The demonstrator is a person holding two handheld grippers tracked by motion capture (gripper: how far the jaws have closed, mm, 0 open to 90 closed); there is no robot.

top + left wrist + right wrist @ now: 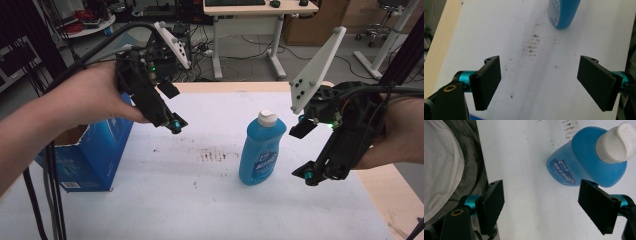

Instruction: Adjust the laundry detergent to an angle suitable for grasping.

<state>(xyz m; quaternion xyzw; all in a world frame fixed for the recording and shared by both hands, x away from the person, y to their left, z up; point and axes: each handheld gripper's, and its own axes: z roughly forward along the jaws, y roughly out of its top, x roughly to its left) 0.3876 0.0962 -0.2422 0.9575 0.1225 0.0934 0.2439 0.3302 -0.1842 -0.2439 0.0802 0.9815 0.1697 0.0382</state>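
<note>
- High view: a blue bottle (262, 150) with a white cap (267, 118) stands upright near the middle of the white tabletop (200, 200), between the 2 tongs.
- The right tongs (311, 175) hang just beside the bottle's lower right side, not touching it; the left tongs (175, 123) hover higher, well apart from the bottle, to its upper left.
- A blue cardboard box (95, 155) sits at the tabletop's left edge, partly covered by the left hand (95, 95) and forearm; black cables trail across it.
- A patch of brown stains (215, 155) marks the sheet just left of the bottle.
- Nothing stands between either tongs and the bottle.
- Left gripper view: the left tongs (539, 82) are spread wide with bare sheet between the jaws; the bottle (564, 12) is cut off by the top edge, and the stains (534, 43) lie below it.
- Right gripper view: the right tongs (541, 205) are spread wide and hold nothing; the bottle (586, 165) lies beyond the right-hand jaw, which covers a little of its base.
- The bottle's label (564, 171) is too blurred to read.
- Grey and white cloth (449, 165) fills that view's left side; what it is cannot be told.
</note>
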